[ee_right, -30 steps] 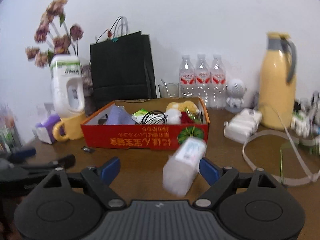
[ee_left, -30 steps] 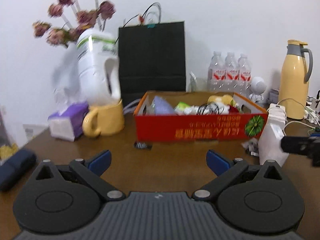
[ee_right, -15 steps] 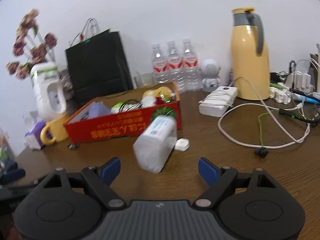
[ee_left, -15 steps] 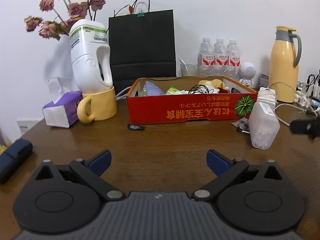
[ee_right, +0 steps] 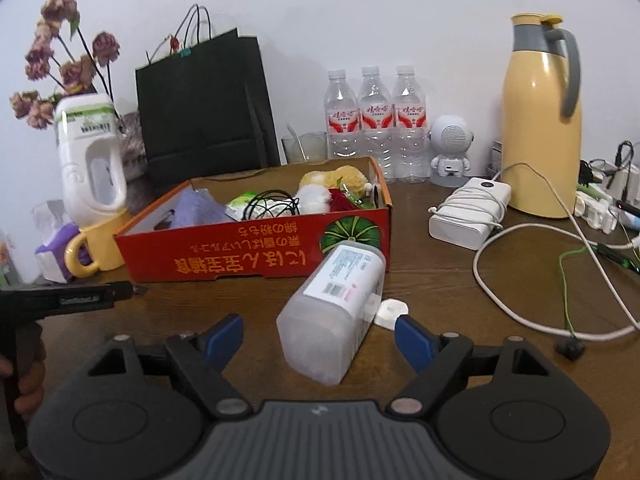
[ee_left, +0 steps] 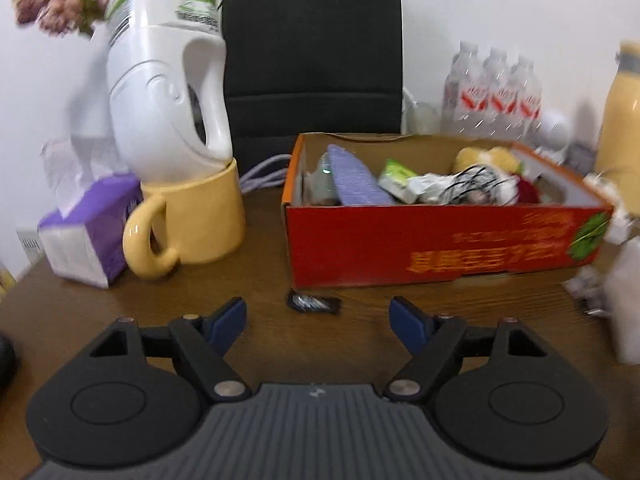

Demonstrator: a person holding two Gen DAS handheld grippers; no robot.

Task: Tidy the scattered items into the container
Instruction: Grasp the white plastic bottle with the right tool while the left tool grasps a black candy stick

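Observation:
A red cardboard box (ee_left: 440, 240) (ee_right: 248, 254) with several items inside stands on the brown table. A small dark wrapped item (ee_left: 314, 303) lies on the table just in front of the box, right ahead of my open, empty left gripper (ee_left: 318, 314). A clear plastic jar with a white label (ee_right: 332, 316) lies on its side in front of the box's right corner, between the spread fingers of my open right gripper (ee_right: 318, 334), not clamped. A small white plug (ee_right: 390, 309) lies by the jar.
A yellow mug (ee_left: 192, 224) holding a white jug, a purple tissue pack (ee_left: 86, 236) and a black bag (ee_left: 312, 56) stand left and behind. Water bottles (ee_right: 376, 120), a yellow thermos (ee_right: 540, 120), a white power bank (ee_right: 468, 212) and cables (ee_right: 560, 280) lie right.
My left gripper moved forward and closer to the box and the dark item. My right gripper swung left and closer, so the jar now lies between its fingers.

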